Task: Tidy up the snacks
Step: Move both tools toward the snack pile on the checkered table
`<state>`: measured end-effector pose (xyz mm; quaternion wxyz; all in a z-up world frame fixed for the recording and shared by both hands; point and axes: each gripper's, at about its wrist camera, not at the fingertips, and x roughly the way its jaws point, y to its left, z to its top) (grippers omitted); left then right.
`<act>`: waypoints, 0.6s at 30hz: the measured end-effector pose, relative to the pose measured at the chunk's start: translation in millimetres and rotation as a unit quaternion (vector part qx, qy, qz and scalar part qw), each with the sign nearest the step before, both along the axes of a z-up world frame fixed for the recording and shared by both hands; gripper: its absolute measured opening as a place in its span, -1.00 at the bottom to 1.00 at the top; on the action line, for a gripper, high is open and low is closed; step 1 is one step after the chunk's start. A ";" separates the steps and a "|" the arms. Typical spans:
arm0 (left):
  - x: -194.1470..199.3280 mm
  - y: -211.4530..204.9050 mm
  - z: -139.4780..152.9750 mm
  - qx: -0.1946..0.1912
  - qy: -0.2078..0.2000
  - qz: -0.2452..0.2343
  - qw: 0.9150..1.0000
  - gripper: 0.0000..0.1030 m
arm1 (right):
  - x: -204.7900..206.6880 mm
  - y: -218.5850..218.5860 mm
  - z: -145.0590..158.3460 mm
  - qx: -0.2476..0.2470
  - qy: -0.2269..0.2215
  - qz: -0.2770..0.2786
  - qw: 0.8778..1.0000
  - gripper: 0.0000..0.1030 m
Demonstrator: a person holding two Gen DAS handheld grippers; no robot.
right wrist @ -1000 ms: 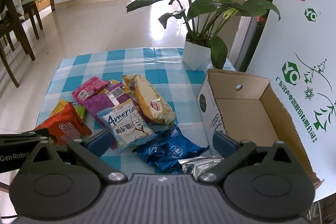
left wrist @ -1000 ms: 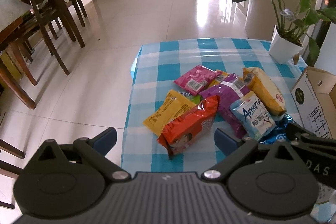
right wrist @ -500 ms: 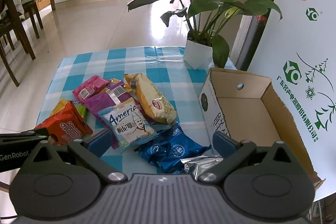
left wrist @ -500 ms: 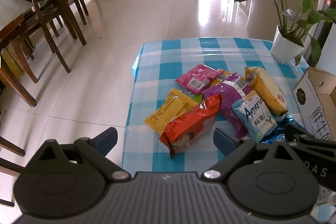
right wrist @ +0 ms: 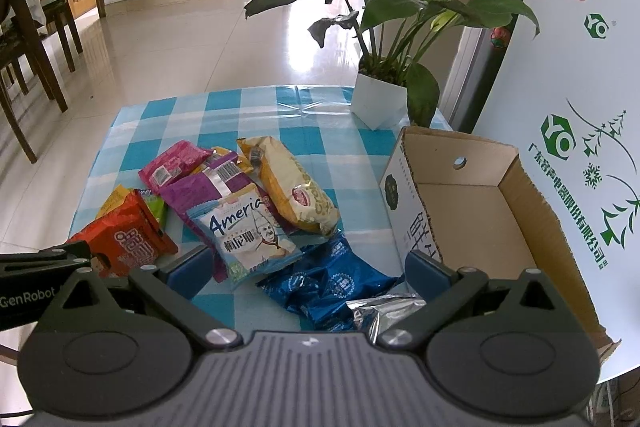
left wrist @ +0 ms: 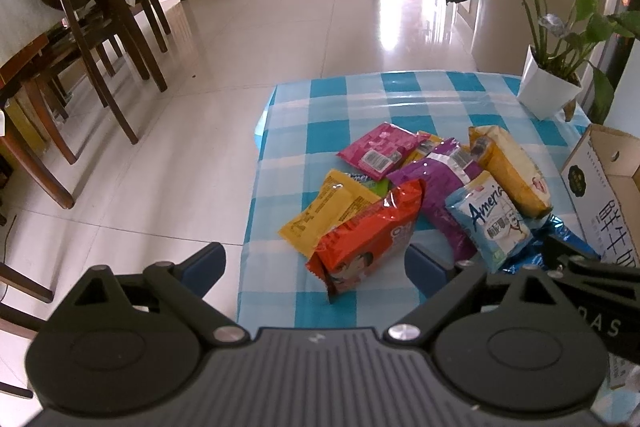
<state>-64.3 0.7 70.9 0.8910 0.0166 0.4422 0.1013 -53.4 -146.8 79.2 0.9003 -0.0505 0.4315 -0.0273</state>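
Fingers spread wide on both sides here: the left gripper (left wrist: 314,263) hangs with nothing between its blue pads, and the right gripper (right wrist: 308,273) is just as empty, parted above the near edge of the checked tablecloth (right wrist: 256,107). Nothing taken yet.

The snacks lie in a loose overlapping pile at mid-table. Nearest the left gripper is the red packet (left wrist: 368,231), resting partly on the yellow packet (left wrist: 328,213). Behind them sit the pink packet (left wrist: 380,149), the purple packet (left wrist: 440,183), the pale blue packet (right wrist: 250,233) and the long yellow bag (right wrist: 296,191). Right under the right gripper lie the dark blue bag (right wrist: 332,287) and a crumpled silver wrapper (right wrist: 384,309) touching it. The cardboard box (right wrist: 460,163) stands open and empty on the right, close beside the pile, presumably the destination.

These look light, puffed and slick: glossy film that may slide out of a shallow pinch, with contents likely to crush. My read is to nip a flat sealed end seam rather than the swollen middle. The dark blue bag is closest to the box, a sensible first pick for the right.
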 end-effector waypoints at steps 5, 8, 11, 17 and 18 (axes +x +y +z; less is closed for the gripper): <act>1.0 0.5 -0.4 -0.001 0.001 0.003 1.000 0.85 | 1.2 0.3 -0.5 0.002 0.002 0.001 1.000 1.00; 0.9 1.0 -0.6 -0.002 0.003 0.004 1.000 0.85 | 1.6 0.7 -0.7 0.002 0.002 0.002 1.000 1.00; 1.1 1.7 -0.9 -0.003 0.004 0.005 1.000 0.85 | 1.9 0.8 -1.1 0.004 0.004 0.002 1.000 1.00; 1.3 2.3 -1.1 -0.003 0.006 0.005 1.000 0.85 | 2.7 1.0 -2.1 0.006 0.007 0.003 1.000 1.00; 1.2 2.3 -1.3 -0.002 0.006 0.005 1.000 0.85 | 2.9 0.9 -2.3 0.006 0.007 0.003 1.000 1.00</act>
